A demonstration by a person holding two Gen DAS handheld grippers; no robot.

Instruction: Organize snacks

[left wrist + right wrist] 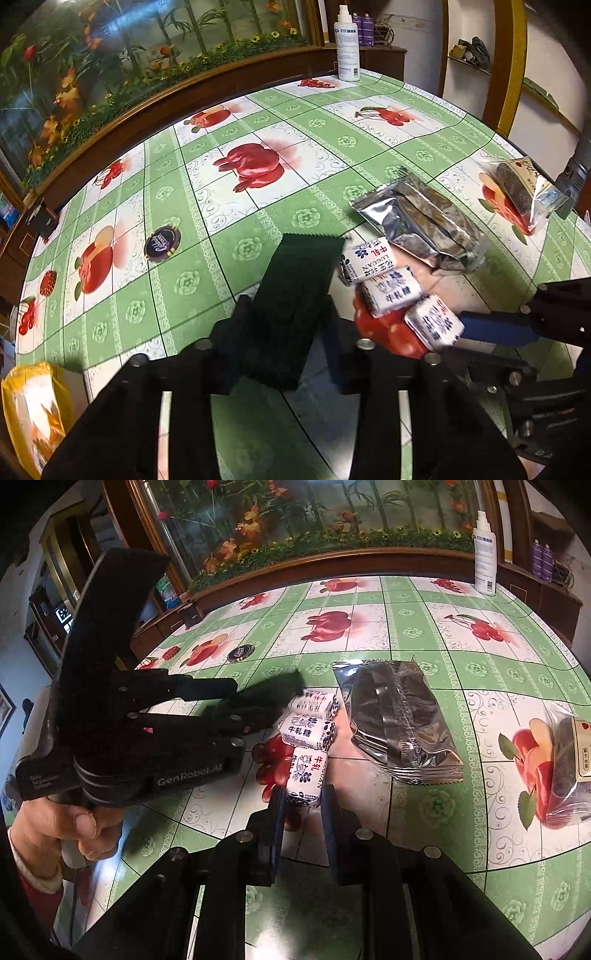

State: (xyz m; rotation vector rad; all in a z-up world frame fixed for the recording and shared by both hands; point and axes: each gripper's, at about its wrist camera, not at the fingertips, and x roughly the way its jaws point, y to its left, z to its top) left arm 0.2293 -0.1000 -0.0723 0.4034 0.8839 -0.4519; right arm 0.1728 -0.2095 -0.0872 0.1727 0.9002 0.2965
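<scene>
Closest in, the right claw (304,812) is pressed onto the near end of the nearest nougat candy (304,775), one jaw on each long side. The candy's long axis runs straight out along the fingers, so the grip spans its narrow width.

It is the first of three white-and-blue candies lying in a row on the counter (406,635). The middle candy (306,733) lies crosswise and looks to be touching it, and the far candy (317,701) is just behind. Lifting the held candy probably calls for a pull up and back, away from that neighbour.

The left claw (282,306) pinches a dark green packet (295,266). The packet's long axis also runs along the fingers, and its serrated end reaches just beside the far candy.

A silver foil packet (399,720) lies right of the row, a clear-wrapped dark cake (569,760) is well apart further right, and a spray bottle (484,554) stands at the far edge.

Only the right wrist view shows the hand (74,823) carrying the left claw, and there the green packet is just a dark blur. Only the left wrist view shows that packet clearly.
</scene>
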